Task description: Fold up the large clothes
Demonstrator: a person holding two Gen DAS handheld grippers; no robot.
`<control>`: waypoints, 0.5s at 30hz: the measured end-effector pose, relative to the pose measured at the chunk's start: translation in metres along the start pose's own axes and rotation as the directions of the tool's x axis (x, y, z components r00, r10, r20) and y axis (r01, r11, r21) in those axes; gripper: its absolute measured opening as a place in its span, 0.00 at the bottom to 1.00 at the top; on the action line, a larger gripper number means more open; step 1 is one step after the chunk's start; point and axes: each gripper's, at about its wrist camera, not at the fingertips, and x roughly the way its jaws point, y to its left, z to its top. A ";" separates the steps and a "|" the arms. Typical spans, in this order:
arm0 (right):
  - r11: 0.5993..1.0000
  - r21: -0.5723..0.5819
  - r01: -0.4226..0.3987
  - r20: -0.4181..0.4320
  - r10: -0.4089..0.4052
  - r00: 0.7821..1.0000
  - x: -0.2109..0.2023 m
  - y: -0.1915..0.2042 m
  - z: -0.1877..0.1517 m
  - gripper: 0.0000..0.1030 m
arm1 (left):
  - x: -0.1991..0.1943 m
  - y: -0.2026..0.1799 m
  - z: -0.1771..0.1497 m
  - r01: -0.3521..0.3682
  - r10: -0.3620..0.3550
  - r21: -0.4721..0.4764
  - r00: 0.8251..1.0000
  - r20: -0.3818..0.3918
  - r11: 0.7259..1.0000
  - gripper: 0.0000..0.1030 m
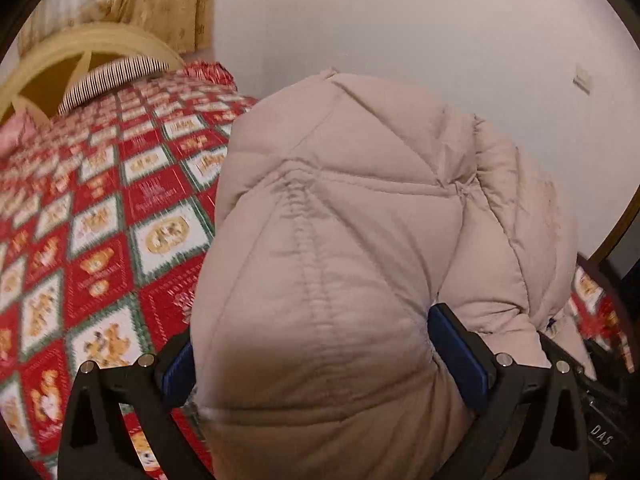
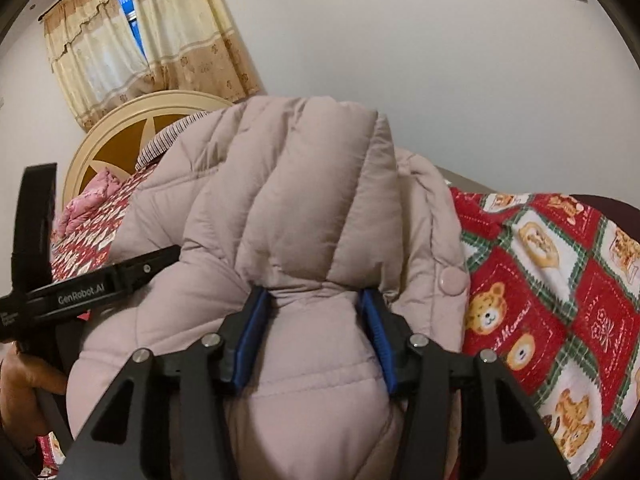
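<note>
both grippers clamp the puffer jacket (image 1: 340, 240), which is bunched and lifted above the bed (image 1: 120, 200). left gripper (image 1: 312, 356): blue-padded fingers (image 1: 460, 356) held fairly wide by a thick roll of quilted fabric. right gripper (image 2: 310, 340): fingers (image 2: 252, 340) pinching a narrower wad of the same jacket, near a snap button (image 2: 450, 280).

step in hand, as judged: carry the held edge over and lay it down as 1 fold. to do it well, keep both grips level and move together so the padding does not twist; lower onto the bedspread before releasing, then press out trapped air, since the fill will likely spring back.

materials: jacket is pale beige-pink, matte, stitched into puffy panels, soft and bulky. bedspread is red and white check with bear prints, flat and thin. headboard (image 2: 120, 128) cream, curved, hard.
</note>
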 end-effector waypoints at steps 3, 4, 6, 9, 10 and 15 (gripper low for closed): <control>1.000 -0.006 0.006 -0.004 -0.006 1.000 -0.001 0.001 0.000 0.50 | -0.006 -0.004 -0.002 -0.041 0.040 0.039 0.999 0.007 0.998 1.00; 1.000 -0.009 0.011 -0.005 -0.011 1.000 0.001 0.002 0.000 0.50 | -0.009 -0.004 -0.003 -0.052 0.051 0.050 0.999 0.005 0.997 1.00; 0.999 -0.022 0.030 -0.003 -0.030 1.000 0.002 0.006 -0.001 0.50 | -0.015 -0.005 -0.007 -0.063 0.063 0.061 0.998 -0.004 0.996 1.00; 0.998 -0.027 0.059 0.000 -0.059 0.998 0.001 0.013 -0.004 0.50 | -0.029 -0.005 -0.015 -0.061 0.063 0.066 0.998 -0.020 0.996 0.99; 0.998 -0.026 0.064 0.000 -0.064 0.998 0.001 0.013 -0.004 0.51 | -0.033 -0.004 -0.017 -0.056 0.057 0.066 0.998 -0.021 0.996 0.99; 0.994 -0.040 0.106 -0.019 -0.106 0.994 -0.003 0.021 -0.006 0.52 | -0.069 -0.009 -0.034 -0.033 0.035 0.090 0.999 -0.023 0.995 0.99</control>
